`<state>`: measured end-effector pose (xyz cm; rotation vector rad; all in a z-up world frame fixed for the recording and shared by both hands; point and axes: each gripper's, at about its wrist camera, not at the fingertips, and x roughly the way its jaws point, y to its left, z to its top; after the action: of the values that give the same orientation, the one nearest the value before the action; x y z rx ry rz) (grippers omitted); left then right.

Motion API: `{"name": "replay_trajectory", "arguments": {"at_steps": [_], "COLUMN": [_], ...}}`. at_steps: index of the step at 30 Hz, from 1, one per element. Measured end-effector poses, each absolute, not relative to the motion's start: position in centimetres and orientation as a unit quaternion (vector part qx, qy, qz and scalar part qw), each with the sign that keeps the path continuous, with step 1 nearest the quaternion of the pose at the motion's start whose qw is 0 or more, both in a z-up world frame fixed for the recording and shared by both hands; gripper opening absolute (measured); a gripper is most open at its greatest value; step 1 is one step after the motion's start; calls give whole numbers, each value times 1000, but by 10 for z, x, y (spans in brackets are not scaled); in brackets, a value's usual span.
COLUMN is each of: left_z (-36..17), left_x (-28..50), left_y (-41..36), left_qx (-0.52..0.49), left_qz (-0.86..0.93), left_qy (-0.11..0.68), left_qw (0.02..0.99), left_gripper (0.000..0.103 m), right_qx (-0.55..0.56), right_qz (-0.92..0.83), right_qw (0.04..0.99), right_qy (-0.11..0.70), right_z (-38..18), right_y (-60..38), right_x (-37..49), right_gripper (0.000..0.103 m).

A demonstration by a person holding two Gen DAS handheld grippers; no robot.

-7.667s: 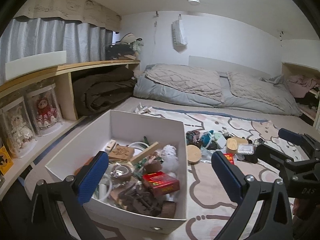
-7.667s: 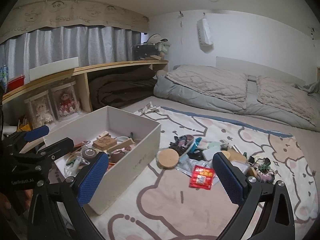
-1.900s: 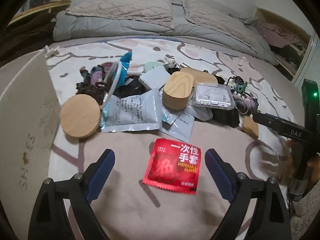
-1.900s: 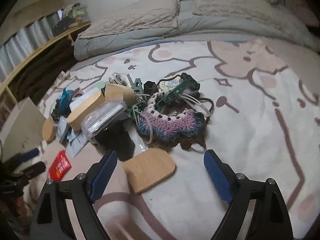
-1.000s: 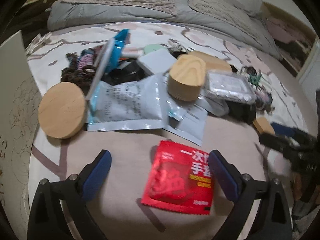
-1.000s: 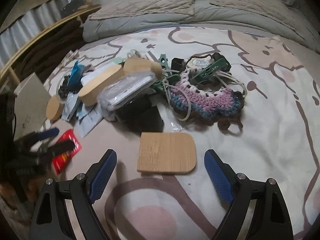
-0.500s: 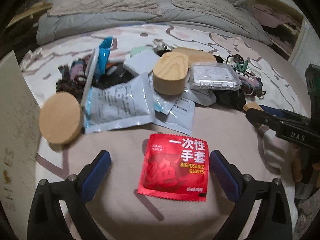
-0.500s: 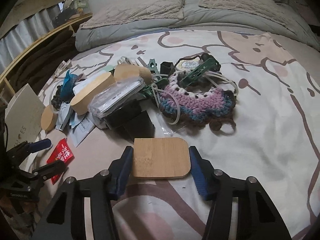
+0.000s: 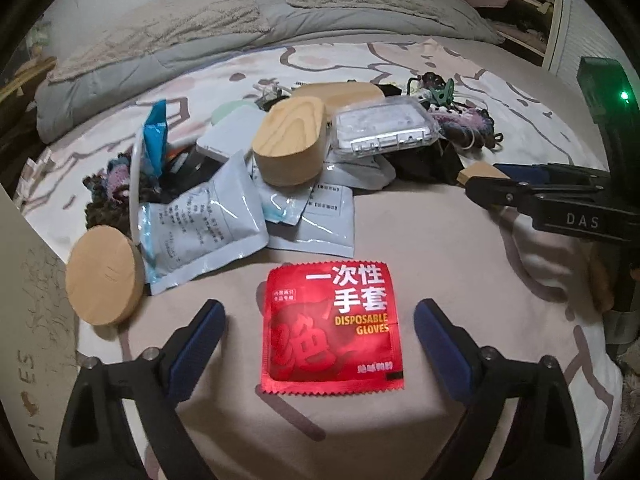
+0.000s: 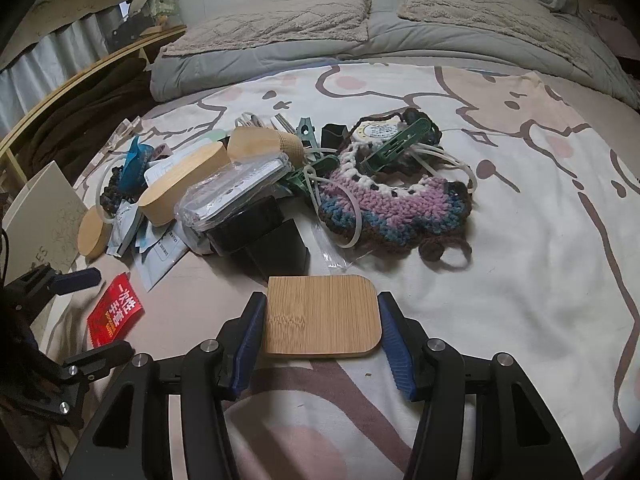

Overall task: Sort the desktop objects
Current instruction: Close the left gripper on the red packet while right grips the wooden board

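A red disposable-gloves packet (image 9: 332, 328) lies flat on the bed sheet between the open fingers of my left gripper (image 9: 320, 320); the blue pads stand apart on either side of it. It also shows in the right wrist view (image 10: 114, 312). My right gripper (image 10: 320, 318) is shut on a flat bamboo lid (image 10: 322, 314), its blue pads pressed to both side edges. The lid's end shows in the left wrist view (image 9: 478, 172). Behind lie an oval wooden box (image 9: 290, 144), a round wooden lid (image 9: 104, 276) and silver pouches (image 9: 200, 224).
A clear plastic case (image 9: 384, 128), black boxes (image 10: 260, 236), green clips (image 10: 396, 140) and a crocheted purple piece (image 10: 400, 208) lie in the pile. A white storage box wall (image 9: 24, 320) stands at the left. A grey quilt (image 10: 360, 32) lies at the back.
My right gripper's pads have closed the last gap onto the bamboo lid. My left gripper has moved closer to the red packet, which now lies between its open fingers.
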<state>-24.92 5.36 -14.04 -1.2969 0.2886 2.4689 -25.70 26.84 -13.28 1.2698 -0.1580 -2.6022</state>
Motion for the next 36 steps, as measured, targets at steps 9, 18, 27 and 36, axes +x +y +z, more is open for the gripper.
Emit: {"name": "replay_trajectory", "arguments": {"at_steps": [9, 18, 27, 36], "left_z": [-141, -140, -135, -121], "left_x": [-254, -249, -241, -229], "left_y": [40, 40, 41, 39], "left_qx": [-467, -462, -452, -429], "left_qz": [869, 873, 881, 896], "left_qy": [49, 60, 67, 55], "left_qw": [156, 141, 120, 102], "left_gripper": [69, 63, 63, 63], "right_qx": [433, 431, 421, 399], "right_qz": [-892, -893, -896, -907], "right_qw": [121, 120, 123, 118], "right_qy": [-55, -54, -67, -65], "right_z": [-132, -132, -128, -115], "right_y": [268, 268, 272, 270], "right_x": [-256, -255, -252, -238], "right_gripper": [56, 56, 56, 56]}}
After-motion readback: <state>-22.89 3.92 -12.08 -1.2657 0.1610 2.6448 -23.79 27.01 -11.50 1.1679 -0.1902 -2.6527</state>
